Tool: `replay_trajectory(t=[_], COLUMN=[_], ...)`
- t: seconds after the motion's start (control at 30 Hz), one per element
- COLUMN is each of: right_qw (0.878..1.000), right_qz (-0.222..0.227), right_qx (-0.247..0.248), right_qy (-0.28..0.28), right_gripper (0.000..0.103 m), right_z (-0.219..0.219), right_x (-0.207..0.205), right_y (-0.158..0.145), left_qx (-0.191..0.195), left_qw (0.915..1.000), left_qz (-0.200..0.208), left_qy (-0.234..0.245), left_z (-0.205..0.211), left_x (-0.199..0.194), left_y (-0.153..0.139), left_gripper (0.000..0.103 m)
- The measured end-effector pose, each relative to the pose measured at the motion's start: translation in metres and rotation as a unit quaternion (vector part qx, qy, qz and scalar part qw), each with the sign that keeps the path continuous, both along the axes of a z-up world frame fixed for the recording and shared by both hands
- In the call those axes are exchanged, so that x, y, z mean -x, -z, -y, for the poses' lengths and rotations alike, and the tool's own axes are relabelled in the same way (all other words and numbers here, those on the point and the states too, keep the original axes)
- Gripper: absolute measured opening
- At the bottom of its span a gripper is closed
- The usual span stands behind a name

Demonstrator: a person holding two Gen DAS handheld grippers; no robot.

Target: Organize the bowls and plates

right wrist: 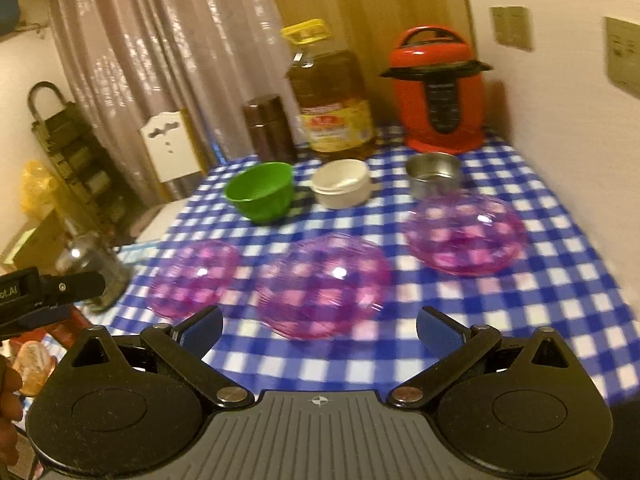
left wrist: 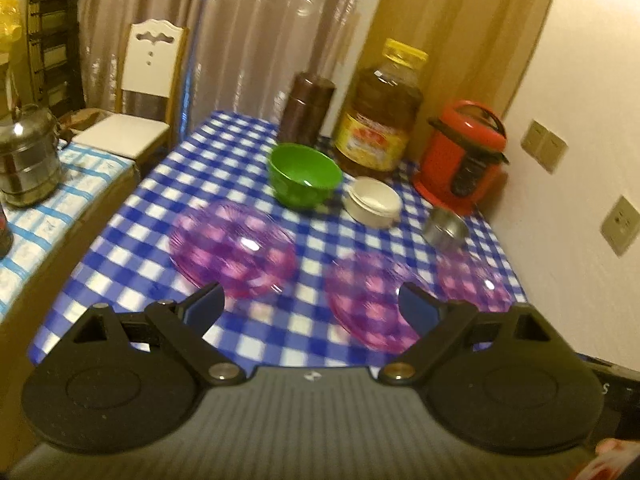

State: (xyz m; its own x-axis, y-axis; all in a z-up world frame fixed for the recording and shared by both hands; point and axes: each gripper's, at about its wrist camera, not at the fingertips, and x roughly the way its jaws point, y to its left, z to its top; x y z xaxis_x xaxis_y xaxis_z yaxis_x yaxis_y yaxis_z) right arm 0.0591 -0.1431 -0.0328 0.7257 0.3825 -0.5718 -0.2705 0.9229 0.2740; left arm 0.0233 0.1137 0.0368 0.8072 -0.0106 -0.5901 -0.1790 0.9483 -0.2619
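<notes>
Right wrist view shows the right gripper (right wrist: 318, 326) with its blue-padded fingers spread wide and nothing between them, hovering low in the frame above the blue-checked tablecloth (right wrist: 540, 300). Left wrist view shows the left gripper (left wrist: 310, 304) likewise apart and empty.

Nothing seems stacked yet, so the step in hand is probably a first pick. A sound way would be to bring one gripper down over the rim of the middle plate (right wrist: 322, 284), centre of the right view, pinch the edge squarely, lift it level and set it on a neighbour. Both views are blurred, so edges are hard to judge; a thin rim may slip.

Three translucent pink-purple plates lie in a row, apart from each other: the left plate (right wrist: 192, 278) at lower left, the middle one, and the right plate (right wrist: 464, 236) at right, just before the steel cup (right wrist: 434, 174). Behind them, mid-frame, stand a green bowl (right wrist: 260, 190) and a cream bowl (right wrist: 342, 184), near each other but apart. Each looks light, glossy and ribbed.
</notes>
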Motion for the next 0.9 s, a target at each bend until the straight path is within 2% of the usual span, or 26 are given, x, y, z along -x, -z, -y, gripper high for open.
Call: replay_trajectory(t=[0.23, 0.5, 0.53, 0.6, 0.67, 0.9], right_qw=[0.999, 0.996, 0.996, 0.995, 0.993, 0.99], right_qz=[0.002, -0.014, -0.016, -0.026, -0.036, -0.065], right_qx=[0.001, 0.0, 0.0, -0.001, -0.001, 0.006], right_qy=[-0.048, -0.086, -0.089, -0.101, -0.108, -0.127], right_gripper=[0.102, 0.102, 0.1, 0.09, 0.088, 0.072], right_z=[-0.057, -0.11, -0.115, -0.124, -0.135, -0.162], right_x=[-0.039, -0.1, -0.107, -0.124, -0.142, -0.19], right_y=[0.006, 0.033, 0.036, 0.044, 0.054, 0.085], left_qx=[-0.011, -0.002, -0.002, -0.001, 0.0, -0.004], left_qw=[0.9995, 0.9976, 0.9974, 0.9969, 0.9966, 0.9947], left_qz=[-0.001, -0.042, -0.047, -0.053, -0.06, -0.081], left_qy=[-0.03, -0.054, -0.055, -0.058, -0.057, -0.063], left_z=[-0.062, -0.108, -0.112, -0.119, -0.124, -0.138], left_x=[-0.026, -0.067, -0.072, -0.082, -0.092, -0.123], left_y=[0.008, 0.055, 0.061, 0.071, 0.082, 0.115], left_gripper=[0.092, 0.088, 0.088, 0.088, 0.085, 0.08])
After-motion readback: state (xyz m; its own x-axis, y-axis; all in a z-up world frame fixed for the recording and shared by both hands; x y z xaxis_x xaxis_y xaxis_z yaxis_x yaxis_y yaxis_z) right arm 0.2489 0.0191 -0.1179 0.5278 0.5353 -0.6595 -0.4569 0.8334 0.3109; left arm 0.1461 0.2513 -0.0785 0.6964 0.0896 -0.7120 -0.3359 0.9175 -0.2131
